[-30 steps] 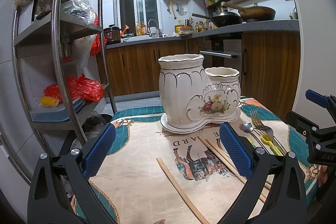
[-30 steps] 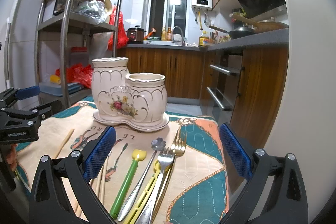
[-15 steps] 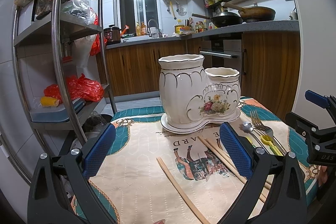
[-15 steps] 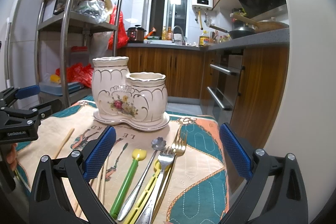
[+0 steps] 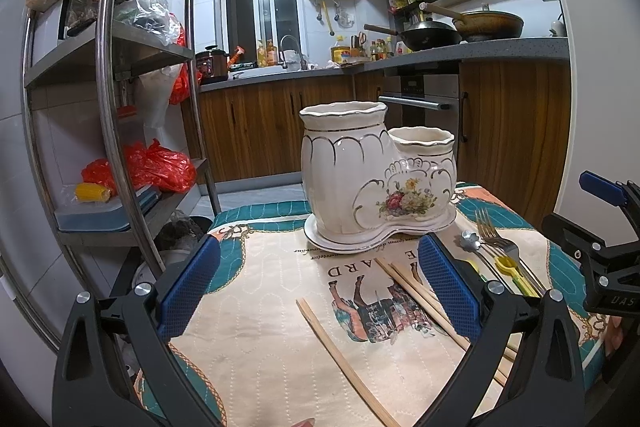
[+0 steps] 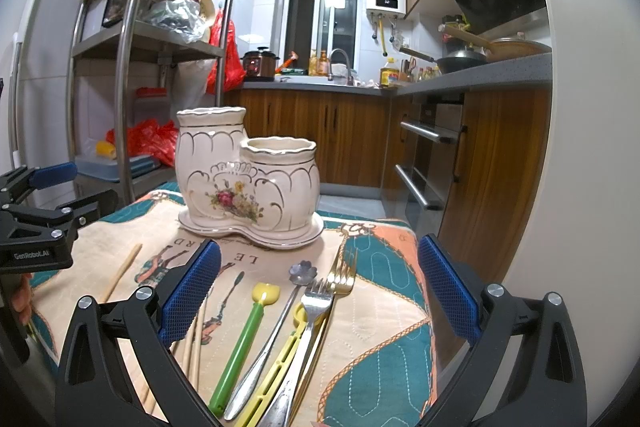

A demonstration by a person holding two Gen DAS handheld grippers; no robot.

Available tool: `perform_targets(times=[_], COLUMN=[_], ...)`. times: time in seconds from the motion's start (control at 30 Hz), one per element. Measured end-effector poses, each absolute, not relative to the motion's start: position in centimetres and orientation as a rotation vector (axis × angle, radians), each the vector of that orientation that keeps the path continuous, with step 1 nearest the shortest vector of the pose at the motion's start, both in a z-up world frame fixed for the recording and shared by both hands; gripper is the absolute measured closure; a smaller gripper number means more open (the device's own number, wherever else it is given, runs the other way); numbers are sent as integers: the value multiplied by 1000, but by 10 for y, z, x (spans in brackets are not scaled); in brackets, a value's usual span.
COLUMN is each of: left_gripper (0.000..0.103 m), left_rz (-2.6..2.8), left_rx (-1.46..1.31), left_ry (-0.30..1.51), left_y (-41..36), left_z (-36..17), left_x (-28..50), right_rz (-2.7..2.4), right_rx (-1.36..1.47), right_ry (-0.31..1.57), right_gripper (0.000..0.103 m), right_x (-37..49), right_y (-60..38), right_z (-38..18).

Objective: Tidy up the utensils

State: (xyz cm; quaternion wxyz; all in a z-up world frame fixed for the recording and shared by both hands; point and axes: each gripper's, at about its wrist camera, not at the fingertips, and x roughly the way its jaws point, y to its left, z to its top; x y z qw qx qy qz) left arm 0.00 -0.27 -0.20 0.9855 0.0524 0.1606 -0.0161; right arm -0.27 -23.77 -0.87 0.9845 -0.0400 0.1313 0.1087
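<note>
We hold our left gripper (image 5: 316, 285) and right gripper (image 6: 318, 285) over the table, both wide apart and holding nothing. The white holder (image 6: 244, 183) stands at the back of the cloth (image 5: 256, 339). Chopsticks (image 5: 416, 293) lie before it, and forks (image 6: 320, 301) and spoons (image 6: 296, 277) lie side by side nearby.

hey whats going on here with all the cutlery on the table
A person holds a two-finger gripper in each hand, about to sort utensils into the white ceramic holder. Both the left gripper and the right gripper are open and hold nothing. The chopsticks lie loose on the cloth in front of the left gripper, while the forks, a flower-ended spoon and a green-handled utensil lie before the right one. Nothing shows above the holder's rims.
</note>
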Motion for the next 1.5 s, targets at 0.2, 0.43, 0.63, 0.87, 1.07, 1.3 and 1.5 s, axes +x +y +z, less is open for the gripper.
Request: perform_targets(times=[0.2,0.43,0.63,0.87,1.07,1.3,1.5], left_gripper=[5,5,5,5,6,44,78], left_rz=[-68,-129,-162,-165,-180,-216,-246], left_rx=[88,174,181,171,125,141,177], left_ry=[343,520,671,759,868,839,832], left_y=[-2,-17,-20,-10,-2,-4,-4], left_z=[-3,-19,-32,-39,-53,-53,-51], left_x=[2,13,14,10,17,13,26], right_rz=[219,211,220,252,253,261,251], right_rx=[-81,-104,-138,-112,-79,-77,-103], right_ry=[266,284,355,559,658,747,777], right_gripper=[5,5,5,5,15,58,76], right_x=[-2,-3,3,20,35,51,56], right_y=[-238,-238,-237,-247,-250,-238,-233], right_z=[-9,-7,-7,-21,-30,-42,-45])
